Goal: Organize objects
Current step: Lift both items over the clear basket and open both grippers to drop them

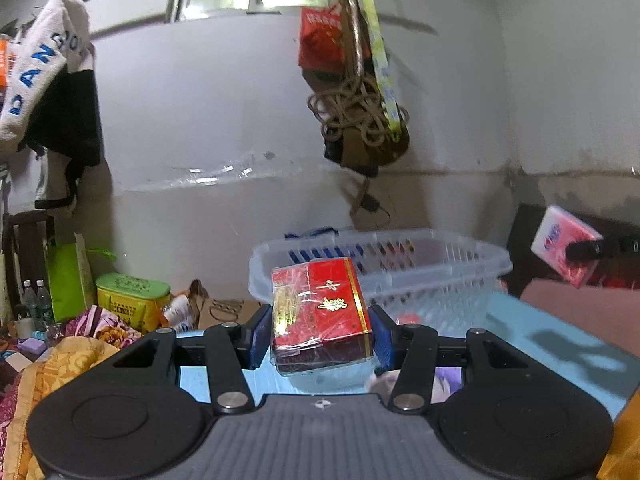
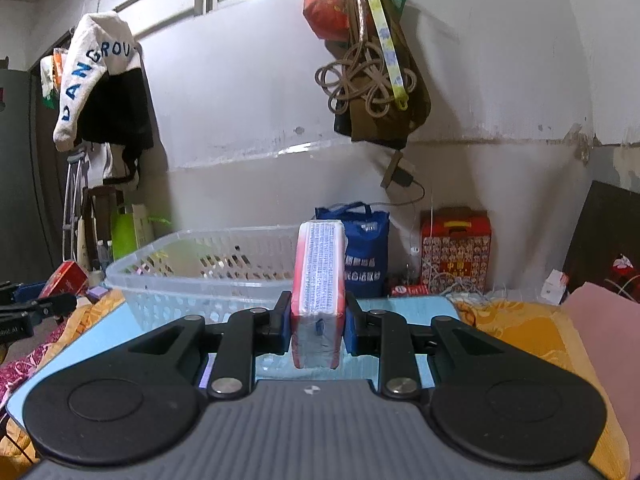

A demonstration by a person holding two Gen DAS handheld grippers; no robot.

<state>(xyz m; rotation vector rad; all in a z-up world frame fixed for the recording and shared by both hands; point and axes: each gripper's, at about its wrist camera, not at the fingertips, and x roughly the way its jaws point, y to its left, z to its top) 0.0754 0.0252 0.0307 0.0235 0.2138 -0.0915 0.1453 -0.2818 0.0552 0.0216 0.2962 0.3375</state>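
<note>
Left tool (image 1: pixel 318 330) is closed on a red cellophane-wrapped box (image 1: pixel 320 312): the blue pads press its two long sides, the box sits tilted, its gold-lettered top face turned up and its far end lifted toward the clear plastic basket (image 1: pixel 440 256) directly ahead. Gold Chinese characters show on the lid but I cannot read them with confidence. Right tool (image 2: pixel 318 320) is closed on a pink-and-white tissue pack (image 2: pixel 320 276), held on edge by its two broad faces so the narrow printed side faces the camera; the print is dense small text, too fine to read. From the left wrist view the same pack (image 1: pixel 560 244) appears off to the right of the left tool, showing its pink face with a blue logo, illegible. The basket (image 2: pixel 200 264) lies ahead and left of the right tool, on the light blue surface (image 2: pixel 400 304). Judgement: both items are carried clear of the surface and pointed at the basket because the basket is the collecting bin; side grips leave the undersides free for a straight drop over the rim. Neither item is over the rim yet. Behind the basket, a blue bag (image 2: pixel 366 256) and a red gift box (image 2: pixel 456 248) stand at the wall. A white garment (image 2: pixel 92 72) hanging up-left of the tool reads "DANGROU".
</note>
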